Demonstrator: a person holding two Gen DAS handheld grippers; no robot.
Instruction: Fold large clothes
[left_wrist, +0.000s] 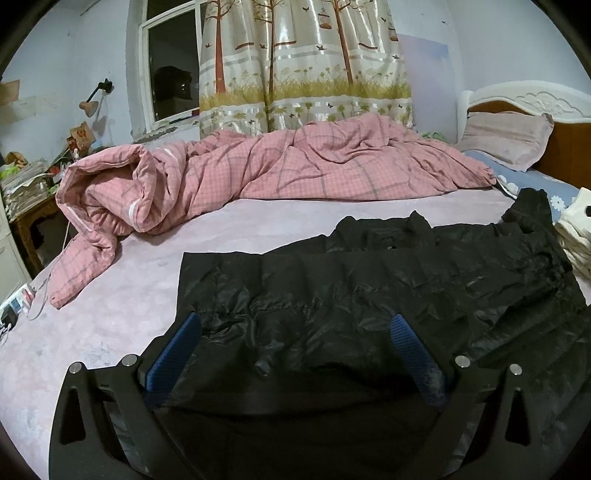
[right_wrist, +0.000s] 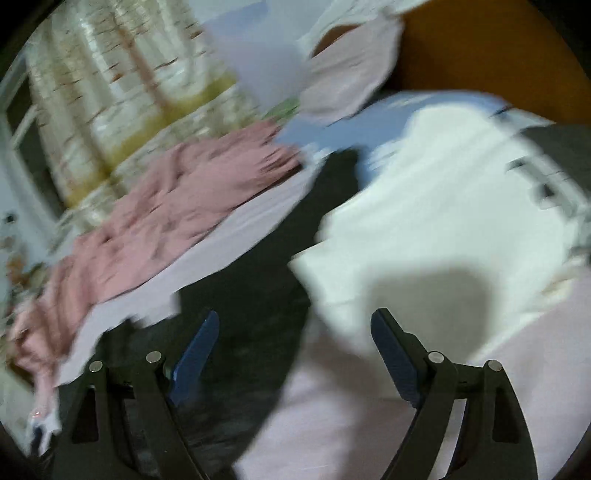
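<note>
A black quilted jacket (left_wrist: 369, 288) lies spread flat on the lilac bed sheet (left_wrist: 110, 295). My left gripper (left_wrist: 295, 319) hovers over the jacket's near edge. Its blue-padded fingers (left_wrist: 184, 339) stand wide apart and press on nothing. The right wrist view is blurred by motion. There my right gripper (right_wrist: 295, 316) is open over the jacket's edge (right_wrist: 251, 295) and the sheet (right_wrist: 351, 406), with nothing between its pads. A white garment (right_wrist: 443, 221) lies just beyond it, and it also shows at the right edge of the left wrist view (left_wrist: 576, 236).
A rumpled pink checked quilt (left_wrist: 258, 166) runs across the far side of the bed. A pillow (left_wrist: 506, 140) leans on the headboard (left_wrist: 535, 99) at the right. At the left stand a cluttered bedside table (left_wrist: 26, 184) and a power strip (left_wrist: 18, 299) with cables.
</note>
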